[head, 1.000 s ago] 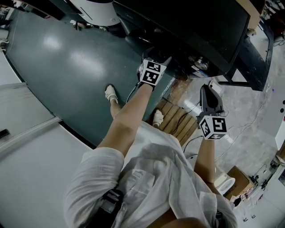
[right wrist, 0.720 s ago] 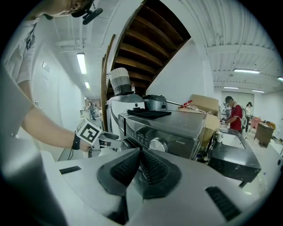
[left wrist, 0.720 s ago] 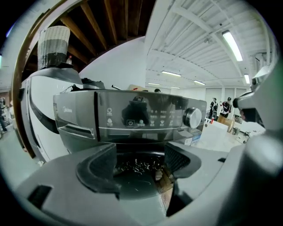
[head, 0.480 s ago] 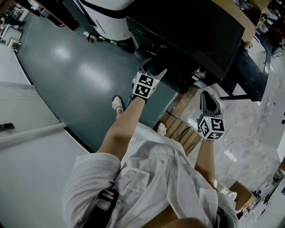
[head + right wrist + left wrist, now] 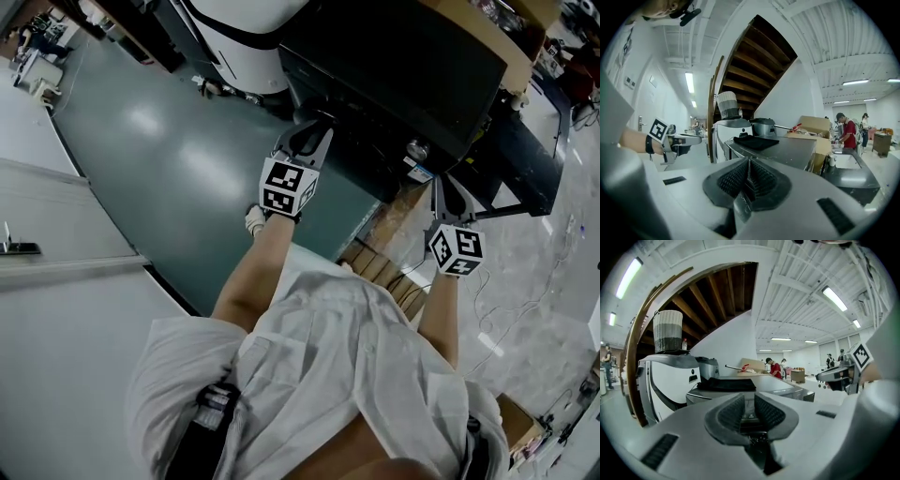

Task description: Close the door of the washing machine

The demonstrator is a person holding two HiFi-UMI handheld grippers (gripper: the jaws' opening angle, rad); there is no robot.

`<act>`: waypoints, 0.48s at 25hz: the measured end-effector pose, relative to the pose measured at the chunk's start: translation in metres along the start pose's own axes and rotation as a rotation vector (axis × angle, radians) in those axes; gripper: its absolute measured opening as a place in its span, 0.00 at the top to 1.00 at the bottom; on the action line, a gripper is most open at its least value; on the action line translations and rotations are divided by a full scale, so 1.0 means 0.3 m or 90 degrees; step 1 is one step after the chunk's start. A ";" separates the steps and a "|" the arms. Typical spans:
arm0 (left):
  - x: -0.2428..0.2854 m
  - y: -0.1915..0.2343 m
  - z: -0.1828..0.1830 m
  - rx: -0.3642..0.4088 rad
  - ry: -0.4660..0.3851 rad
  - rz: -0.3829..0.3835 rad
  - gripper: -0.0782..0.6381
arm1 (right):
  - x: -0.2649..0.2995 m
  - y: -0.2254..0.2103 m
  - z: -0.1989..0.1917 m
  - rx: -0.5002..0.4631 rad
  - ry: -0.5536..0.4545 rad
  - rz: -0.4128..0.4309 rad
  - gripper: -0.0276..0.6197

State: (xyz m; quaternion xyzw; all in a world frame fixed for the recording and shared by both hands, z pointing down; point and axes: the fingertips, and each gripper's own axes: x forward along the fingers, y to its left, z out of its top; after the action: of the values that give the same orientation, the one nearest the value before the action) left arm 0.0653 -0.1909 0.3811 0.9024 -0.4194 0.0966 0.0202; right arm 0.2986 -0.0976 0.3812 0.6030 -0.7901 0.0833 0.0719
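Observation:
The washing machine [image 5: 403, 66] is a dark top-loader right in front of me. In the gripper views its flat grey top [image 5: 787, 151] lies level, with a black cloth [image 5: 754, 142] on it. My left gripper [image 5: 309, 136] is held at the machine's front edge. Its jaws have just been closing, and in the left gripper view [image 5: 749, 411] only a narrow gap stays between the pads, with nothing in it. My right gripper [image 5: 448, 192] hovers at the machine's right front corner. Its pads [image 5: 747, 178] meet, holding nothing.
A white machine [image 5: 234, 28] with a woven basket [image 5: 668, 331] on top stands left of the washer. A wooden pallet [image 5: 375, 267] and cables lie on the floor by my feet. A black table [image 5: 525, 141] is to the right. People stand far behind.
Both hands have lifted toward the machine's top, the left much more than the right. The left jaws have come from wide apart to nearly together.

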 end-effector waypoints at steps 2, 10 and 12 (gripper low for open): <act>-0.029 -0.023 0.069 0.007 -0.022 -0.001 0.83 | -0.016 -0.022 0.039 0.001 -0.017 -0.006 0.91; -0.143 -0.051 0.198 0.013 -0.053 0.015 0.87 | -0.059 -0.041 0.131 -0.007 -0.042 -0.018 0.91; -0.157 -0.040 0.212 0.013 -0.055 0.022 0.87 | -0.062 -0.038 0.135 -0.023 -0.036 -0.024 0.92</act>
State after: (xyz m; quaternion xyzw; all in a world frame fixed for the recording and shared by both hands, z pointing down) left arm 0.0548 -0.1552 0.3102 0.8984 -0.4347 0.0620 -0.0085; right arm 0.3140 -0.0918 0.3380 0.6184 -0.7818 0.0502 0.0617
